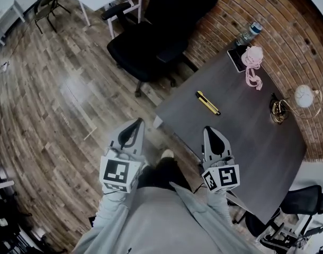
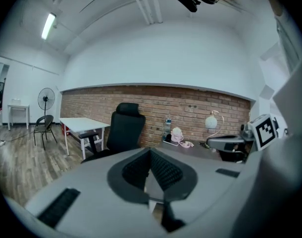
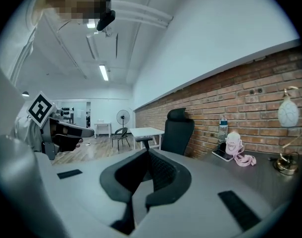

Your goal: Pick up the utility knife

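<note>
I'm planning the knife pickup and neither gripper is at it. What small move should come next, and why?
Probably ease the right gripper forward over the table toward the utility knife, opening it on the way. It is the nearer gripper, its jaws are together and empty, and the knife lies flat ahead of it.

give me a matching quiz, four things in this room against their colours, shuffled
Things:
1. knife
2. chair
3. pouch
4. lamp globe

Colours:
a. pink
b. white
c. yellow and black
d. all black

Pairs: 1-c, 2-d, 3-a, 4-b
</note>
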A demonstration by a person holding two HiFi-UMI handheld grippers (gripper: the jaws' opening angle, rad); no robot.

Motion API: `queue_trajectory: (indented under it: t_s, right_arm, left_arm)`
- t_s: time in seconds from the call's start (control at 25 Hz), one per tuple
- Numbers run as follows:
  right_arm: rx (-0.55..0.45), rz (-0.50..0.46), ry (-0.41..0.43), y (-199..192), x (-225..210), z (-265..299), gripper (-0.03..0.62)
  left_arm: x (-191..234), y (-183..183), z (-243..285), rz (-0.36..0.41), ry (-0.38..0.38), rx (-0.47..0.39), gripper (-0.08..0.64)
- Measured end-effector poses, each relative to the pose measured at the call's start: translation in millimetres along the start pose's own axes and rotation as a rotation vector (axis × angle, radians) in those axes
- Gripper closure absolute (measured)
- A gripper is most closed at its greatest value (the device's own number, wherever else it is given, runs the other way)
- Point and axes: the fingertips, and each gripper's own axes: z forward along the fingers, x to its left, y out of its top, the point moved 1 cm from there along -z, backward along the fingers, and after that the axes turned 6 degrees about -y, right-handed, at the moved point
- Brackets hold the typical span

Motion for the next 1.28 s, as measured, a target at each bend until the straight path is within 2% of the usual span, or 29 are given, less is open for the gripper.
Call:
queue_trajectory:
  t_s: [0.36, 0.84, 1.28]
  right_arm:
    - [0.018, 0.032, -0.094, -13.6, -42.6, 27.3, 0.574]
    - [-0.024, 0.103, -0.238, 2.9, -146.7, 78.4, 0.574]
    - [-0.046, 0.129, -0.345, 11.4, -215.9, 75.0, 0.574]
  left_arm:
    - [-0.5, -1.6, 63.6, 0.02, -0.093, 0.04, 0.541]
    - [-10.8, 47.2, 193.7, 0.113, -0.226, 0.05, 0.541]
    - [-45.8, 73.8, 272.5, 0.167, -0.336, 0.059, 0.541]
